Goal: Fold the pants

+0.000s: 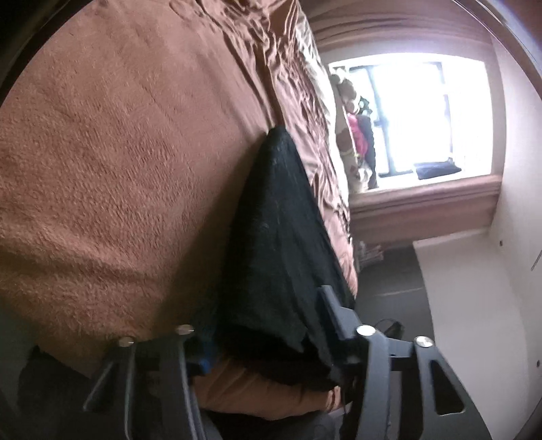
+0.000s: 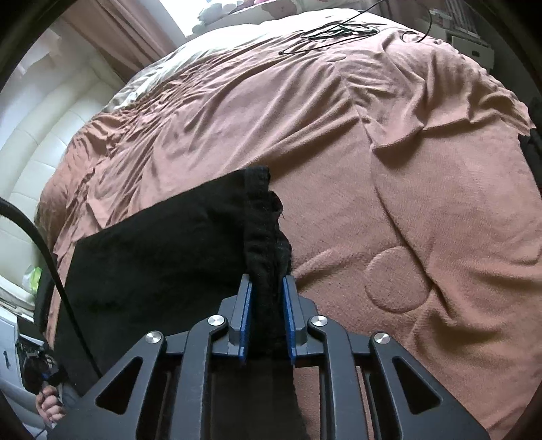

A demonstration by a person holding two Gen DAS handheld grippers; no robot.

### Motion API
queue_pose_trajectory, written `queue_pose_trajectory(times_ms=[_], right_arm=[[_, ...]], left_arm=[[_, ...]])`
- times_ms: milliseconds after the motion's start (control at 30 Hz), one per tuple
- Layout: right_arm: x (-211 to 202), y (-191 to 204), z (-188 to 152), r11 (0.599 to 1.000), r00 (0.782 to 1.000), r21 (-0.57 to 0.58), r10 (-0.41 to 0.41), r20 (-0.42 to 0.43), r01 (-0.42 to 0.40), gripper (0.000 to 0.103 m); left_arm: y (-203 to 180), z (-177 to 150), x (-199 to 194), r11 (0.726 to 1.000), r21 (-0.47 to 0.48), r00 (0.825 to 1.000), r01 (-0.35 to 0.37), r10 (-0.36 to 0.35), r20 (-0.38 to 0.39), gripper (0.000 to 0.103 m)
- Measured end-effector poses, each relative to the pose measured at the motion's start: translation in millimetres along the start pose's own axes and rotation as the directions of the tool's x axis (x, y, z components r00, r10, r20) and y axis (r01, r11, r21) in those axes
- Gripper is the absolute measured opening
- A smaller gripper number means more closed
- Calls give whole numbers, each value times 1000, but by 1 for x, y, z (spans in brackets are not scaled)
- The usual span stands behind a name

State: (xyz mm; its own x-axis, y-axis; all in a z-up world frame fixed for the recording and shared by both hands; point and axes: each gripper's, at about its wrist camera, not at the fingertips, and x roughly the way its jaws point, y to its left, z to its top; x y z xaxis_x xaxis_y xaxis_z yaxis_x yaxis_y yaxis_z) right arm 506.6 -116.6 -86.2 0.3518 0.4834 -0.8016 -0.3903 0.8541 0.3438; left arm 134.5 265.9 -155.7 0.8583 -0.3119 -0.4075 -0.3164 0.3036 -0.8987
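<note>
The black pants [image 2: 162, 257] hang stretched above the pink-brown blanket on the bed [image 2: 423, 203]. My right gripper [image 2: 267, 287] is shut on a bunched edge of the pants; the cloth runs between the blue pads [image 2: 244, 311]. In the left wrist view the pants [image 1: 284, 243] hang as a dark sheet from my left gripper [image 1: 267, 325], which is shut on their other edge. The cloth hides most of the left fingers; one finger [image 1: 333, 311] shows at the right.
A black cable [image 2: 332, 32] lies on the far part of the bed. A bright window [image 1: 426, 115] with curtains and a white wall are beside the bed. Dark floor [image 1: 393, 281] lies off the bed's edge. A white padded headboard [image 2: 44, 142] is at left.
</note>
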Motion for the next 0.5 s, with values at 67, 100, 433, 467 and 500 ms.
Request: queue_pose_trajectory(times_ms=[67, 100, 433, 467, 500], right_arm=[[-5, 1, -1, 999, 999, -4, -33, -14, 33, 26], [-9, 3, -3, 999, 999, -6, -50, -14, 50, 27], [-89, 57, -26, 985, 984, -124, -101, 149, 120, 27], [-95, 66, -30, 984, 983, -141, -84, 160, 107, 27], [-99, 78, -33, 983, 984, -159, -60, 168, 87, 27]], left_arm=[[5, 0, 2, 999, -30, 1000, -27, 26, -14, 46], [6, 0, 4, 999, -37, 999, -38, 37, -19, 43], [-1, 4, 11, 997, 1, 997, -74, 74, -29, 42], [-1, 4, 10, 997, 5, 996, -80, 80, -28, 42], [-2, 4, 11, 996, 11, 996, -84, 84, -28, 42]])
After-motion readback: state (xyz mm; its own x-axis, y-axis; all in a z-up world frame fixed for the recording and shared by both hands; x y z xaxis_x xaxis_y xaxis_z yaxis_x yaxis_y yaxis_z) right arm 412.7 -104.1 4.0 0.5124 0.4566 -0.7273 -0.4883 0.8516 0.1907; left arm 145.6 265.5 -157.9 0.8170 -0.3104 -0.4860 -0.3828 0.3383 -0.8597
